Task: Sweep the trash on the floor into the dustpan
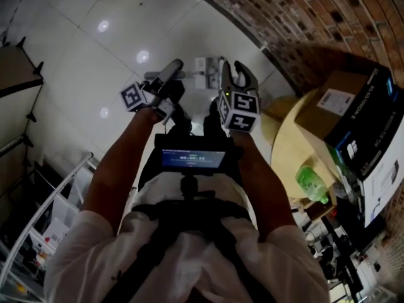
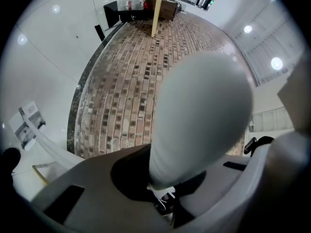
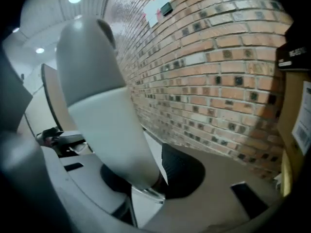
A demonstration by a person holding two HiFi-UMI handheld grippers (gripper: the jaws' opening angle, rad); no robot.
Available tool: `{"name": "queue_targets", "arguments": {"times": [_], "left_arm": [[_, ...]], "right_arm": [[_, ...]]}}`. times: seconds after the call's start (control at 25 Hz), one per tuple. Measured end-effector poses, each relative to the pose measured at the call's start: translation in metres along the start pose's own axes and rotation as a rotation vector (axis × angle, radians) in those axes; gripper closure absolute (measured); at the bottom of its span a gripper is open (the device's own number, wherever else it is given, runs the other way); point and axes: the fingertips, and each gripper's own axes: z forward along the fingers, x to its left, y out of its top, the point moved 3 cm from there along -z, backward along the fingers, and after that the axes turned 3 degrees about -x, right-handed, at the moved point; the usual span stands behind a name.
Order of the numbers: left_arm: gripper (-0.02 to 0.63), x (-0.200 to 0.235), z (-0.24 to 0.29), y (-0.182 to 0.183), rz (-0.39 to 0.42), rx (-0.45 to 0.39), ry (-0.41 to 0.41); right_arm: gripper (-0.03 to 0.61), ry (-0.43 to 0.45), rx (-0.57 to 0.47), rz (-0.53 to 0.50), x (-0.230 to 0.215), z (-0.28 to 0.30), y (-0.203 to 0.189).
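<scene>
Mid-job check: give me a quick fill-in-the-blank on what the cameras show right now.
The left tongs are shut on a pale handle, and the wall behind it is ___.
The bottle at the round table's edge is ___.
The brown box on that table is made of ___.
Missing words: brick; green; cardboard.

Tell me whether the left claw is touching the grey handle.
Touching. The left gripper view shows the left claw closed on the grey handle at its narrow base.
</scene>
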Motion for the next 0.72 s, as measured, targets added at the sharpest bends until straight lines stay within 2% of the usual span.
{"name": "queue_targets", "arguments": {"times": [0.2,0.4,0.56,0.72], "left_arm": [[0.589,0.003,-0.007,0.007,0.006,0.011,0.004],[0.588,0.001,-0.008,0.012,0.009,0.029,-0.01],[0.588,0.001,-0.009,0.013,0.007,0.034,-0.02],[0.588,0.0,-0.008,0.015,0.002,0.048,-0.027]], "right_arm": [[0.399,0.281,0.079,-0.066,0.051,0.009,-0.008],[0.397,0.496,0.137,-0.176,0.084,0.011,-0.012],[0.384,0.641,0.217,-0.335,0.107,0.015,-0.02],[0.365,0.728,0.29,-0.536,0.121,0.021,-0.026]]}}
